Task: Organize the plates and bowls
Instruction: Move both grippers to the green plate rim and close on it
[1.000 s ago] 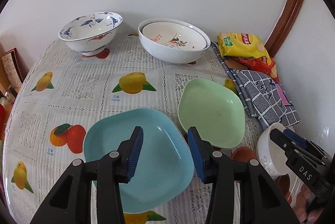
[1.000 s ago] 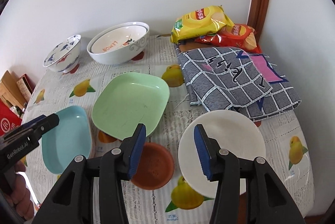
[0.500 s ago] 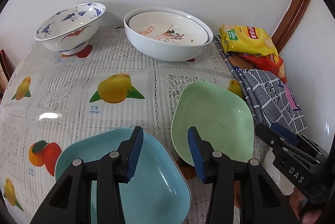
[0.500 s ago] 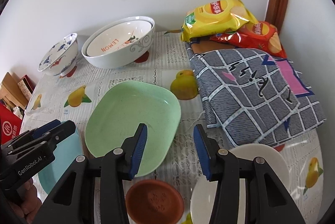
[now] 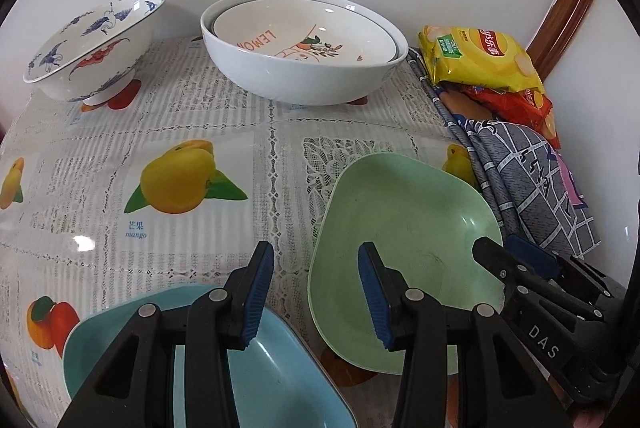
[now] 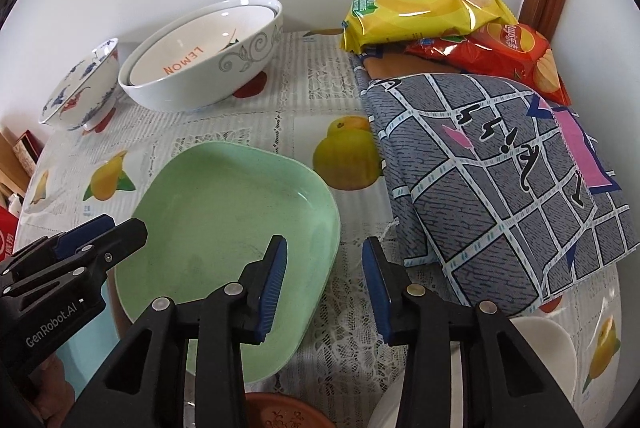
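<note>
1. crockery sits spread over a worktop (image 5: 224,163) covered with a fruit-print lace cloth, seen from two handheld grippers.
2. left gripper (image 5: 316,292): jaws wide apart and holding nothing. it hangs low between a blue plate (image 5: 276,380), directly beneath its left finger, and a green plate (image 5: 404,228) lying just ahead and to its right.
3. right gripper (image 6: 324,286): jaws also wide apart and empty. its left finger hangs over the green plate's (image 6: 228,211) right edge, its right finger over bare cloth, so the rim lies in line with the gap between them.
4. the green plate is a rounded square resting flat, its near edge overlapping a small brown dish (image 6: 280,412). a white plate (image 6: 544,344) lies at the right gripper's lower right.
5. judgement: both grippers flank the green plate, one on each side; the right one looks better lined up to take its rim.
6. at the back stand a blue-patterned bowl (image 5: 96,39) and two nested white bowls (image 5: 300,43), well apart from both grippers.
7. folded checked cloth (image 6: 500,163) and crisp packets (image 6: 424,3) fill the right side.
</note>
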Motion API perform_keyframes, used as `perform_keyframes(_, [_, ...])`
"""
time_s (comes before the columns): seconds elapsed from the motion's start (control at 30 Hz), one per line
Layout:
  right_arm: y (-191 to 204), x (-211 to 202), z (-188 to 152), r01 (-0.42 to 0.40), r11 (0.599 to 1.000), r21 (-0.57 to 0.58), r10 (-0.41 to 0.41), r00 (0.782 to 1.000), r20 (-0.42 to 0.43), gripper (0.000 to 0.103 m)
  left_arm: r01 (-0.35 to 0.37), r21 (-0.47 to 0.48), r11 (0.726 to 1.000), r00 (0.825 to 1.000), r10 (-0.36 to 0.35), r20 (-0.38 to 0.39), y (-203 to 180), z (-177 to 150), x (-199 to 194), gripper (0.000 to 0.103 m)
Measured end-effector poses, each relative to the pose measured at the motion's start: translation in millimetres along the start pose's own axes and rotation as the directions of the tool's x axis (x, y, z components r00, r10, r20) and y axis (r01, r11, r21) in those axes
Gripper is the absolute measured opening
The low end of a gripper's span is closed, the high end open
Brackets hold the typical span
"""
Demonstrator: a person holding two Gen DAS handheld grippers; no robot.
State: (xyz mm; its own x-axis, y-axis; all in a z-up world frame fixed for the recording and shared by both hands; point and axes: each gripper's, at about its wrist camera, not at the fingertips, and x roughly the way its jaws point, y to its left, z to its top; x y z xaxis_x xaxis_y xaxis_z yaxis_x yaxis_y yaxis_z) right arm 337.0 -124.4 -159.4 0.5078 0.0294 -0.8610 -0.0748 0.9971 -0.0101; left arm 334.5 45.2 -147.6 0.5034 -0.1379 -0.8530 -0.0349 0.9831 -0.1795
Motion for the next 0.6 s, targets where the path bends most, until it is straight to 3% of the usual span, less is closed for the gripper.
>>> perform_keyframes(0.2, [1.5, 9.9, 1.9, 0.028, 1.0, -0.007, -0.029, 0.998, -0.047, 0.024, 0.01, 0.001, 1.0, 1.0, -0.01, -0.009, -2.1, 0.5, 11.5, 0.041])
perform_keyframes(0.33, [5.9, 16.7, 2.6, 0.037, 0.999, -0.016, -0.038, 0.997, -0.07, 0.015, 0.023, -0.001, 1.0, 1.0, -0.023, -0.018, -3.2, 0.9, 16.2, 0.031])
perform_keyframes(0.5, [8.3, 19.1, 2.3, 0.031, 0.999, -0.008, -0.032, 0.998, -0.063, 0.011, -0.003, 0.012, 1.0, 1.0, 0.003, -0.008, -3.3, -1.1, 18.6, 0.011])
perform_keyframes(0.6, [7.7, 11.9, 0.2, 0.03, 1.0, -0.003, -0.03, 0.999, -0.022, 0.009, 0.011, 0.007, 1.0, 1.0, -0.011, 0.003, -0.5, -2.2, 11.9, 0.009])
